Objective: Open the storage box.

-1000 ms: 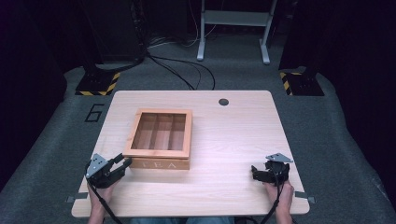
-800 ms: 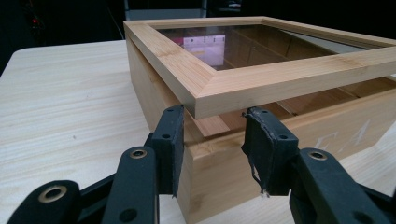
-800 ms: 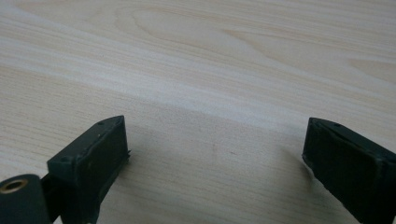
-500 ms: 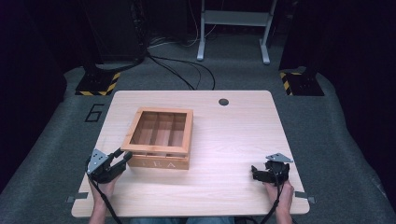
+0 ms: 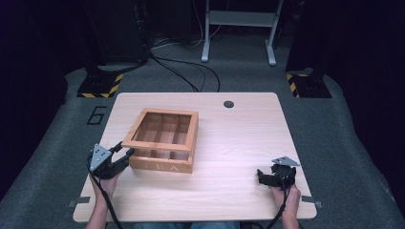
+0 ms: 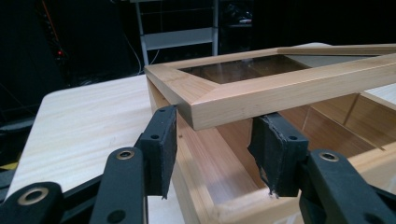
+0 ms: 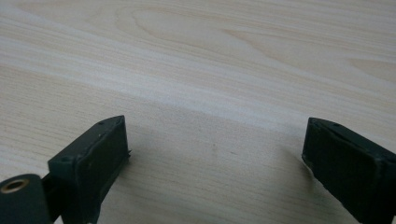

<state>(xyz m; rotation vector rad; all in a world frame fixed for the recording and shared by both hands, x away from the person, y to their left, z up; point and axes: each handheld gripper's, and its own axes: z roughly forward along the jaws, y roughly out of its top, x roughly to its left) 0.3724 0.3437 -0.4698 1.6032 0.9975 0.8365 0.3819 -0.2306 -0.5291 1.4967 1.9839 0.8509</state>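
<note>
Your left claw stood at the near left corner of the wooden box, which sat left of centre on the tabletop, its long front face with lettering turned toward you. The box's glass-paned lid was raised at its front edge, tilted up clear of the box body, so that a gap showed beneath it. In the left gripper view, the jaws had just been opening and stood partly spread on either side of the box's corner: one pad lay outside the side wall, the other pad inside the box, both just under the lid's front rail. The lid's corner rested above and between the pads; whether either pad pressed on wood could not be told, and no firm grip was seen. Your right claw rested near the tabletop's near right corner, well apart from the box, its jaws spread wide with nothing but bare wood grain between them. Open tabletop lay to the right of the box and along the near edge between your hands. A round grommet hole sat near the far edge.
</note>
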